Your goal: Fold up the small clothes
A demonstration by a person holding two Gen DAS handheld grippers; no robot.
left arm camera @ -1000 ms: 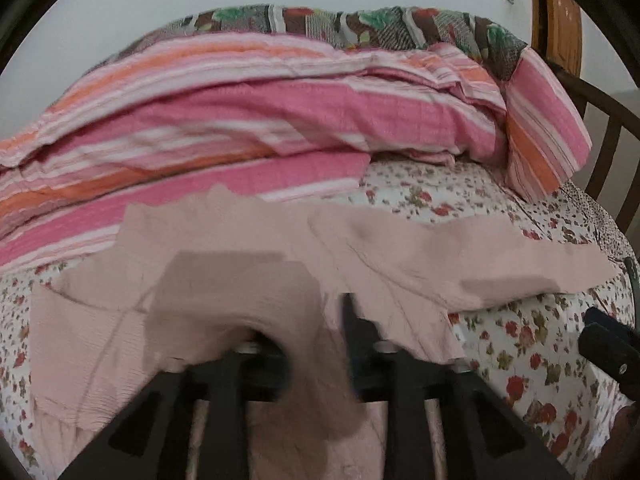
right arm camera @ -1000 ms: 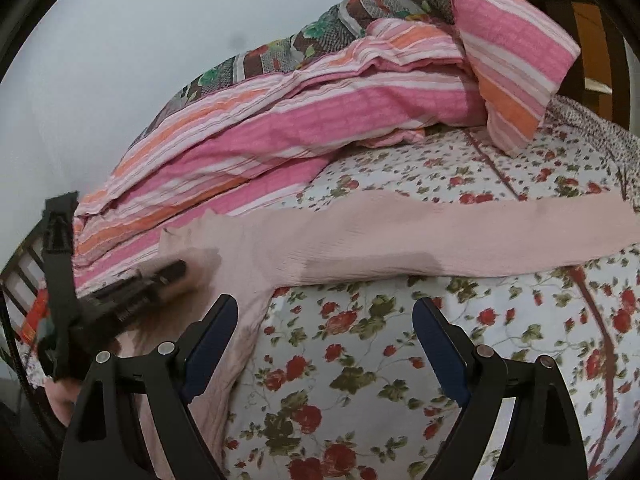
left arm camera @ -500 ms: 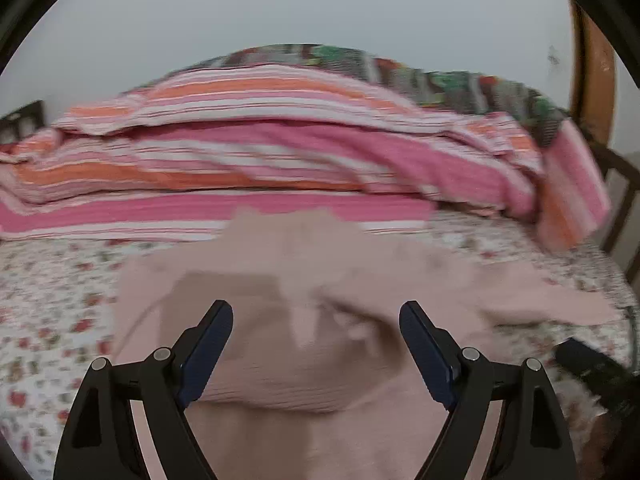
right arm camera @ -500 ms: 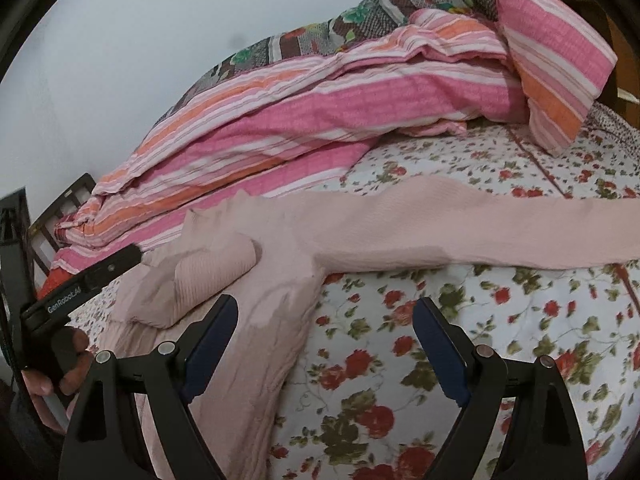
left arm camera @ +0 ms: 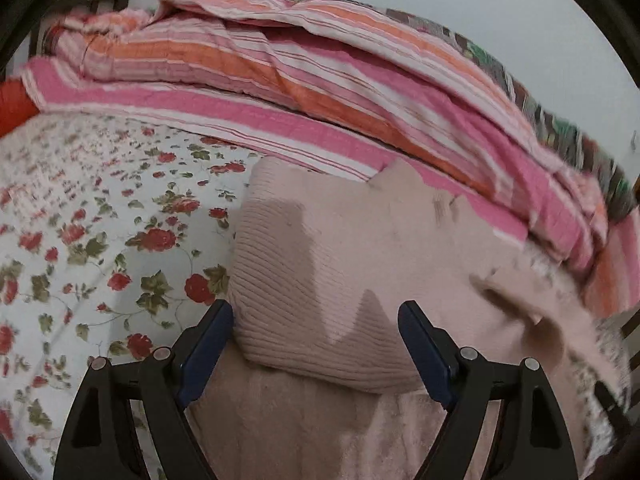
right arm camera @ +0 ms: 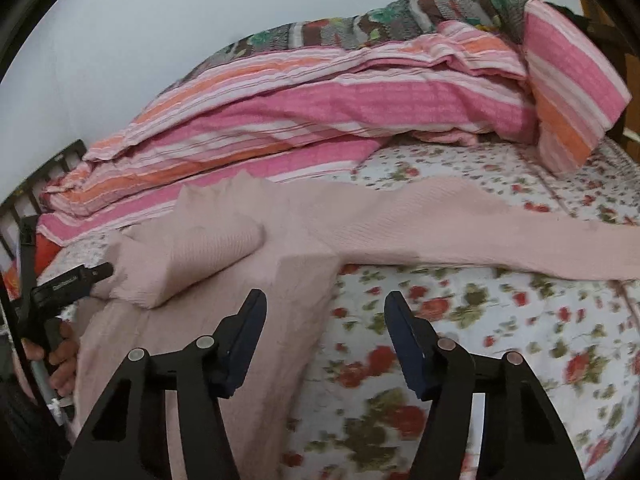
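Observation:
A pale pink ribbed knit garment (left arm camera: 340, 264) lies on the floral bedsheet. One sleeve is folded over its body as a thick roll (right arm camera: 200, 256); the other sleeve (right arm camera: 500, 236) stretches flat to the right. My left gripper (left arm camera: 316, 344) is open and empty, its jaws either side of the folded sleeve's near edge. It also shows in the right wrist view (right arm camera: 76, 280) at the garment's left edge. My right gripper (right arm camera: 326, 336) is open and empty, above the garment's right side seam.
A bunched pink, orange and white striped quilt (right arm camera: 320, 112) fills the far side of the bed, over a patterned blanket (right arm camera: 400, 16). The floral sheet (left arm camera: 100, 240) lies bare left of the garment. A dark bed frame (right arm camera: 24, 200) stands at the left.
My left gripper let go of the sleeve, leaving it folded over the garment's body, then drew back and swung left. My right gripper moved in toward the garment's right side.

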